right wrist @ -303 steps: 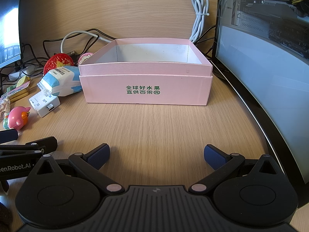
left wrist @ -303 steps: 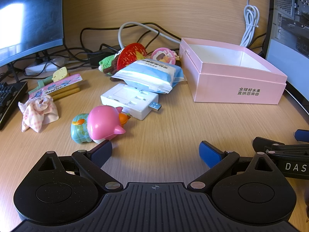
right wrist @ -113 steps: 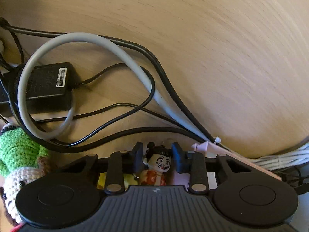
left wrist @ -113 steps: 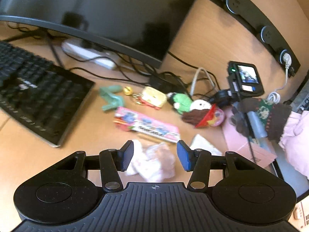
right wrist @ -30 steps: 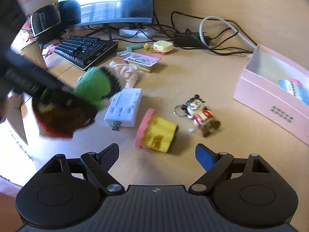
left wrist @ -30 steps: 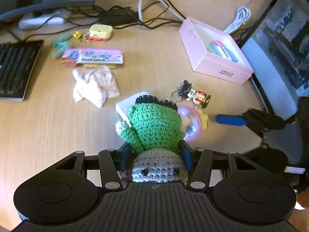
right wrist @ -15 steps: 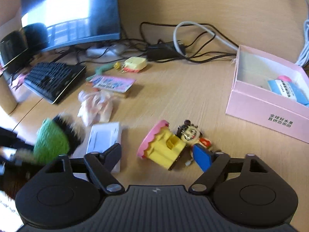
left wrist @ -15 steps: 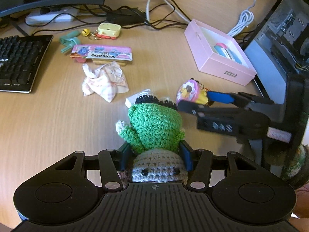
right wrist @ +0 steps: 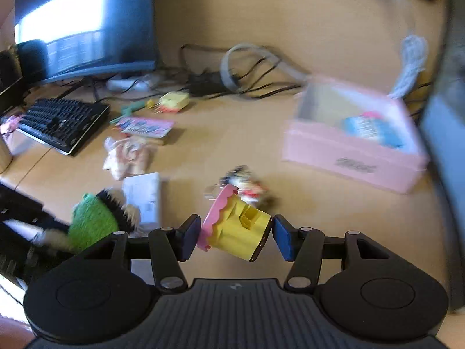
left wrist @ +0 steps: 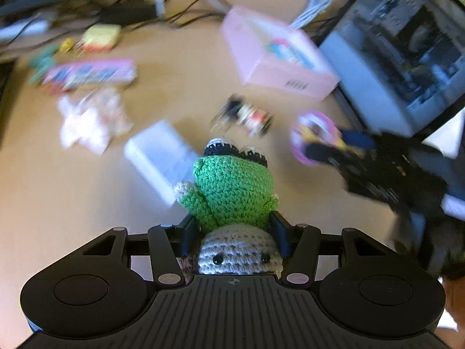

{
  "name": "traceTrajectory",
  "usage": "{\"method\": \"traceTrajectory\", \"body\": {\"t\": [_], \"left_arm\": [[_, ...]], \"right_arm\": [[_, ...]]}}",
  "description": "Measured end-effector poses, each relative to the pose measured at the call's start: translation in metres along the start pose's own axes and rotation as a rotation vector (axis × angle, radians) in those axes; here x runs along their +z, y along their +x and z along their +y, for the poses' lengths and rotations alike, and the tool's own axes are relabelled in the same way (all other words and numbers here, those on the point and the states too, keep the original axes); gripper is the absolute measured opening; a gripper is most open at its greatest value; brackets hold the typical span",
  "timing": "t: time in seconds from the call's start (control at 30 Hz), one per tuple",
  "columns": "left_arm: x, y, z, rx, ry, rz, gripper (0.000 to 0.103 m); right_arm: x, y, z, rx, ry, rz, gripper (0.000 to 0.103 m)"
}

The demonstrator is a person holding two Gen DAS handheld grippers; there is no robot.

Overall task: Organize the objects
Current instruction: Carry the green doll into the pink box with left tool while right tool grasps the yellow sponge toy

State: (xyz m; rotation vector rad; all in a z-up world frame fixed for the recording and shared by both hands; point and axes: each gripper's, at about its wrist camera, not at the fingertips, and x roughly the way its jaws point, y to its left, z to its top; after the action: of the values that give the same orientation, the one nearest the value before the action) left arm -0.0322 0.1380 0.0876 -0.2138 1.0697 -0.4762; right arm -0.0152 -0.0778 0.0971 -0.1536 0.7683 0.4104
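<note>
Crocheted green doll at lower centre of the left wrist view, pinched between the fingers of the left gripper, grey knitted face toward the camera, held above the wooden desk. Yellow toy with pink scalloped rim at lower centre of the right wrist view, tilted, clamped between the blue pads of the right gripper. Same doll seen blurred at lower left of the right wrist view; same yellow toy seen blurred at centre right of the left wrist view. Small keychain figure on the desk just beyond the yellow toy. White rectangular box flat on the desk, left of the doll. Crumpled pale cloth and flat pink packet farther left. Pink box at right of the frame, open, with a blue-and-white pack inside. Black keyboard at far left, monitor at upper left, cables along the back. Both views motion-blurred.
</note>
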Motion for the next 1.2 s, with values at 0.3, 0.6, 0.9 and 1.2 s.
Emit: {"method": "traceTrajectory", "body": {"t": [0.3,0.6,0.9,1.2], "left_arm": [[0.142,0.037,-0.09,0.021,0.182,-0.28,0.058],[0.223,0.134,-0.138,0.157,0.253,-0.296,0.054],[0.209,0.132,-0.101,0.08,0.003,-0.313,0.053],[0.098,0.064,-0.068,0.142,0.043,-0.253,0.053]], "right_arm": [[0.0,-0.078,-0.075,-0.185,0.068,-0.113,0.055],[-0.024,-0.079,-0.13,-0.196,0.146,-0.106,0.055],[-0.02,-0.052,-0.154,-0.136,0.182,-0.108,0.055],[0.058,0.007,-0.158,-0.088,0.149,-0.228,0.055]]}}
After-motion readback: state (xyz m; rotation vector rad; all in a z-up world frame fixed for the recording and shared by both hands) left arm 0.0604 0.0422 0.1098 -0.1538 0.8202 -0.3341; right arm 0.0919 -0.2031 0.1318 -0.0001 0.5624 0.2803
